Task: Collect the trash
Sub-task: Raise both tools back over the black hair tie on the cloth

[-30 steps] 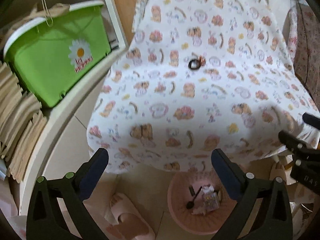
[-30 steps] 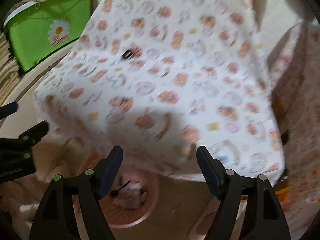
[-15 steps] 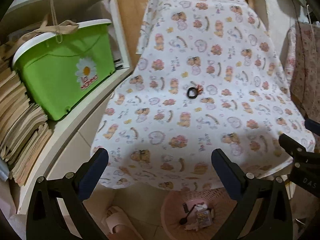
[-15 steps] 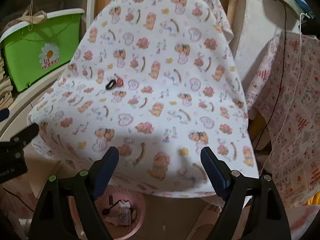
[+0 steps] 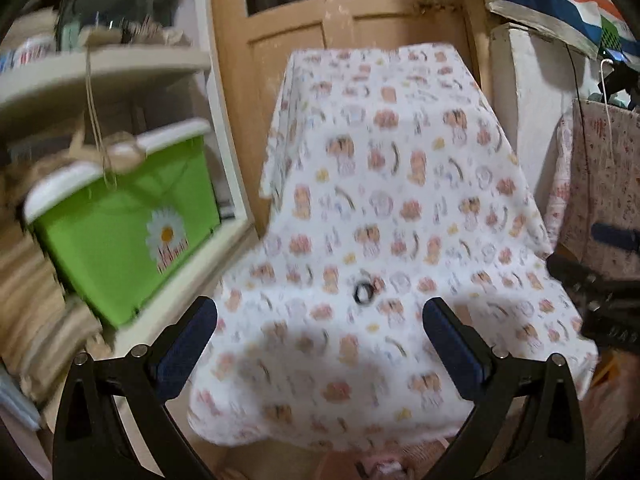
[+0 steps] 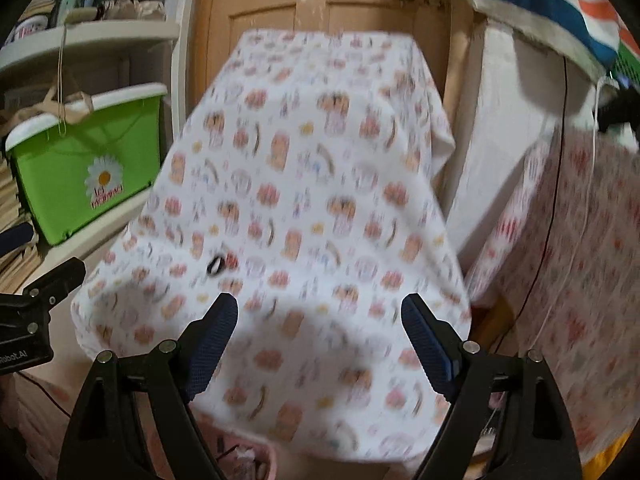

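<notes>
A small black ring with a reddish bit [image 5: 363, 293] lies on the patterned cloth over the table [image 5: 400, 208]; it also shows in the right wrist view [image 6: 216, 266]. My left gripper [image 5: 320, 330] is open and empty, near the table's front edge. My right gripper [image 6: 320, 326] is open and empty, above the front part of the cloth. A pink waste basket [image 6: 252, 460] peeks out below the table's front edge, mostly hidden. Both views are blurred.
A green tub with a daisy [image 5: 120, 228] stands on white shelves [image 5: 100, 68] at the left. A wooden door [image 5: 360, 12] is behind the table. A white cabinet [image 6: 508, 152] and a patterned hanging cloth [image 6: 568, 280] are at the right.
Both views have tilted up and pulled back: the door and shelves now show, the pink basket has slid almost out of sight. Both grippers stay open and empty.
</notes>
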`<action>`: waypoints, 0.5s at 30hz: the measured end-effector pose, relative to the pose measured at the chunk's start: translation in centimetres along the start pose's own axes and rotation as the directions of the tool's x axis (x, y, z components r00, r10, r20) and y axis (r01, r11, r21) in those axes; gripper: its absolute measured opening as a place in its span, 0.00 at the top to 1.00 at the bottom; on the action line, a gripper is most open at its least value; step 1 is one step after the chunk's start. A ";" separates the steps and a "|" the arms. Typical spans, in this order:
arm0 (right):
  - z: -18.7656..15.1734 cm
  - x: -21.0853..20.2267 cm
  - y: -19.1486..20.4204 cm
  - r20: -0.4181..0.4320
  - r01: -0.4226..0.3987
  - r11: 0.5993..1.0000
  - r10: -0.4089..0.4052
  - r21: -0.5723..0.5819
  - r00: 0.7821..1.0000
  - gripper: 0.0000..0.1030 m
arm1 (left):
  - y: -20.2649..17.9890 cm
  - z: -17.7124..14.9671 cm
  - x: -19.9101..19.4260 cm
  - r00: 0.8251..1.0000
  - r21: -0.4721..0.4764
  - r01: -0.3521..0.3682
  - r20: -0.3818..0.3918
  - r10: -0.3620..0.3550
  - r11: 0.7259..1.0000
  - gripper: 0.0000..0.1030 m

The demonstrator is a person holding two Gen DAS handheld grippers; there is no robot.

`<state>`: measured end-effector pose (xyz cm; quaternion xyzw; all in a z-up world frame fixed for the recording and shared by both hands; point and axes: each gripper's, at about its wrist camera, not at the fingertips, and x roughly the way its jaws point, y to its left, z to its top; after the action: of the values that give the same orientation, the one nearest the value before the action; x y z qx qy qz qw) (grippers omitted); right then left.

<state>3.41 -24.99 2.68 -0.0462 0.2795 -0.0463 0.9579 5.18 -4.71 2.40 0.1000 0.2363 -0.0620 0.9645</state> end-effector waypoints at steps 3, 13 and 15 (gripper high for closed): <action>1.6 0.7 -0.7 0.002 -0.007 1.000 0.007 0.013 1.000 0.16 | -0.7 0.6 1.5 1.000 0.041 -0.004 -0.002 0.004 0.999 0.01; 1.2 6.8 -0.8 -0.076 -0.006 1.000 0.008 0.021 0.997 0.16 | -1.8 -0.3 10.0 0.982 0.081 0.091 -0.172 -0.076 0.993 0.01; 0.7 8.1 -1.1 -0.081 -0.002 0.999 0.005 0.035 0.997 0.16 | -1.2 -0.6 11.3 0.981 0.060 0.082 -0.179 -0.070 0.995 0.01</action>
<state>10.51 -27.00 -0.87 -0.0269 0.3175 -0.0515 0.9465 14.66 -6.60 -3.63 0.1284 0.3223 -0.0977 0.9328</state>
